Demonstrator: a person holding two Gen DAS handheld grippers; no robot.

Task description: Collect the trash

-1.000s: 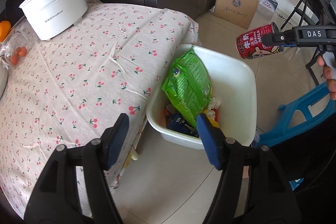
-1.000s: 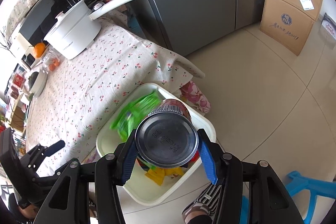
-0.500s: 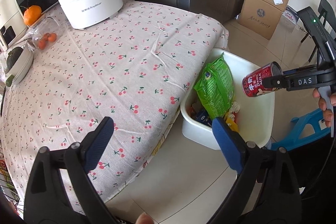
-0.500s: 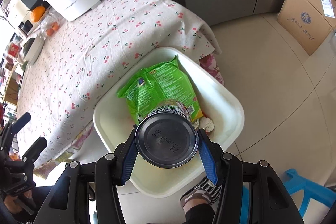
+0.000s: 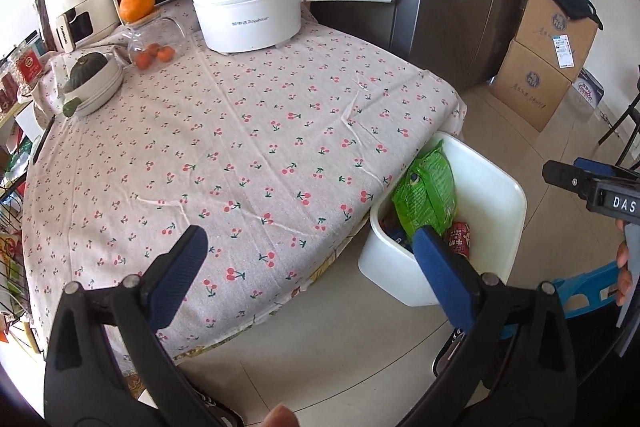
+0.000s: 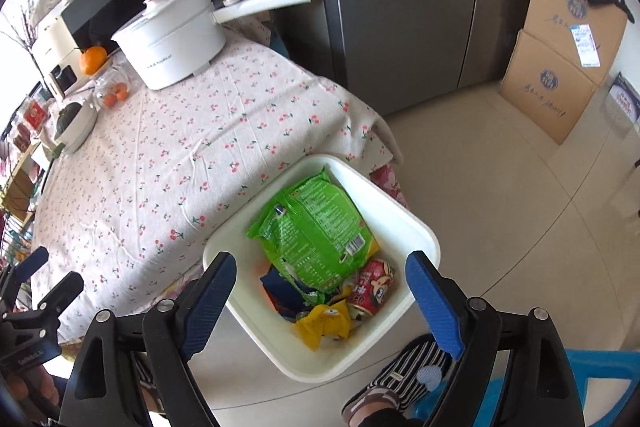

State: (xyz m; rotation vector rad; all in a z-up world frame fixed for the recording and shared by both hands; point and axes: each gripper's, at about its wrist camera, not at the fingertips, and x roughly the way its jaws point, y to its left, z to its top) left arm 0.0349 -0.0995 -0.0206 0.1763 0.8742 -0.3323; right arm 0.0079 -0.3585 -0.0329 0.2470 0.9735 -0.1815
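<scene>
Change: half a second ago my right hand-held gripper was clamped on the red printed drink can; now its blue pads are spread wide with nothing between them, and the can lies on its side in the white rectangular plastic bin.
Meaning: I judge this piece of trash delivered; the right side is free for the next pickup.
Can position: just below and ahead of the right hand-held gripper, touching the lower edge of the crinkled green snack bag, beside the yellow wrapper.
Left hand-held gripper: released, empty, pads wide apart; since a second ago its view has swung up to take in the whole worktop; the bin sits just beyond its right pad.
Worktop: the cherry-print cloth ahead of the left hand-held gripper shows no loose litter that I can make out.
Count, trash in bin: one can, one green bag, one yellow wrapper, some dark blue packaging I cannot count apart.
Count, far end of worktop: one white lidded electric pot with a long handle, one large orange on one glass jar holding small orange fruits.
Count, floor: two stacked cardboard boxes well beyond the bin.
Next: I would scan the worktop edges and floor for leftovers.
</scene>
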